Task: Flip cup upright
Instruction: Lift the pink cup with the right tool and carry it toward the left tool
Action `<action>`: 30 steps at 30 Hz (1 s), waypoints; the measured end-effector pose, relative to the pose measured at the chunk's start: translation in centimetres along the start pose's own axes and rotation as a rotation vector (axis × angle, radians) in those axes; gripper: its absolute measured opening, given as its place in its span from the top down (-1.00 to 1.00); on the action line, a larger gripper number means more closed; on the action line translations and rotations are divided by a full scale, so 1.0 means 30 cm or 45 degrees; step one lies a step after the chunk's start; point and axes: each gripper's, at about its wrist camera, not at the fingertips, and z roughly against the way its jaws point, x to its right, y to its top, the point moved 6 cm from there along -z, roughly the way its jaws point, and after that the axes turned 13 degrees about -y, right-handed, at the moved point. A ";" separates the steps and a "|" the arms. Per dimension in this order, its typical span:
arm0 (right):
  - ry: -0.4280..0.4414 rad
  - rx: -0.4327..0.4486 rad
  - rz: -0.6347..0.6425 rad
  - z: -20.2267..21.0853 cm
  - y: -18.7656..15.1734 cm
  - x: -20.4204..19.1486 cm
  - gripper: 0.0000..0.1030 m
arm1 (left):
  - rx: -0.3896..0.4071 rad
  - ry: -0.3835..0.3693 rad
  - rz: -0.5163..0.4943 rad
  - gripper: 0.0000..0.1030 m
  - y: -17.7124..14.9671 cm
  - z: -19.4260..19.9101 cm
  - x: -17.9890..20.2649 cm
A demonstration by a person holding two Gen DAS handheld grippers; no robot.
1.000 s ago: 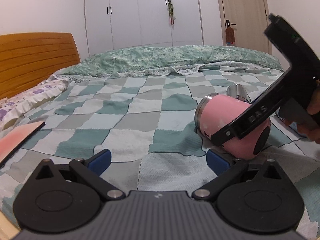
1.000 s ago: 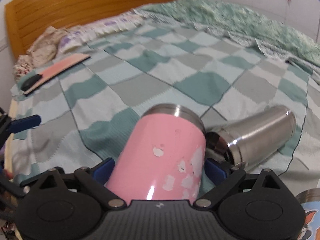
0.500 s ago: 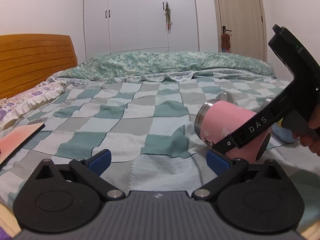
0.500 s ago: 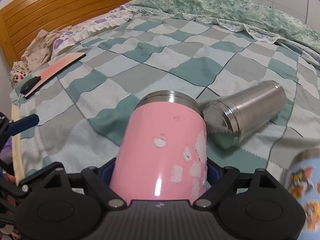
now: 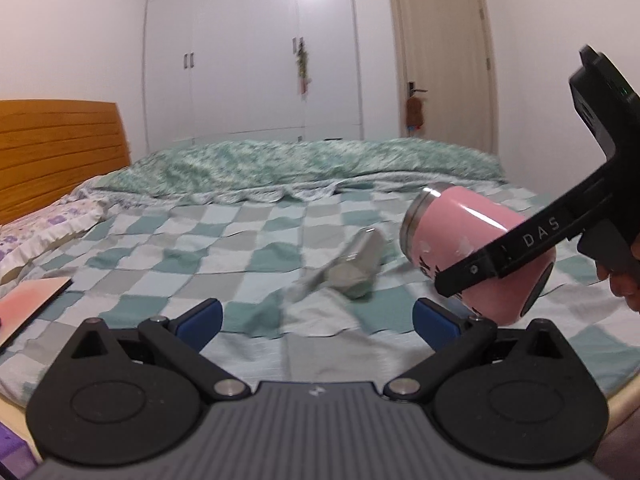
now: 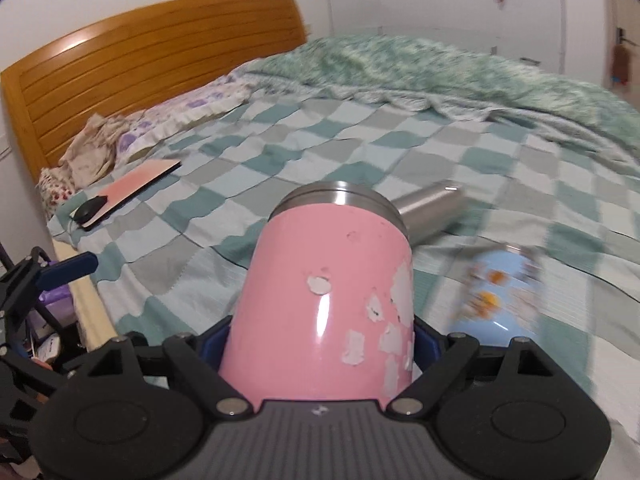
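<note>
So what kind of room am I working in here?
A bedroom, most likely: a bed with a checkered quilt, a wooden headboard, and white wardrobe doors along the far wall.

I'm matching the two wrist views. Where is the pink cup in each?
Left wrist: pink cup at right, tilted, off the bed, clamped in the right gripper.
Right wrist: pink cup at bottom centre between the jaws, steel rim pointing away.
Shared landmark: the steel cup lying on the checked blanket beyond it.
</note>
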 end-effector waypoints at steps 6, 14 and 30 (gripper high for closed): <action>-0.103 -0.020 -0.080 0.115 -0.145 0.160 -0.68 | 0.008 -0.050 0.009 -1.00 0.009 0.019 0.163; -0.225 -0.082 -0.221 0.138 -0.370 0.342 -0.68 | -0.018 -0.098 0.053 -1.00 -0.034 0.049 0.320; -0.363 -0.167 -0.339 0.032 -0.546 0.494 -0.69 | -0.081 -0.074 0.039 -1.00 -0.068 0.042 0.400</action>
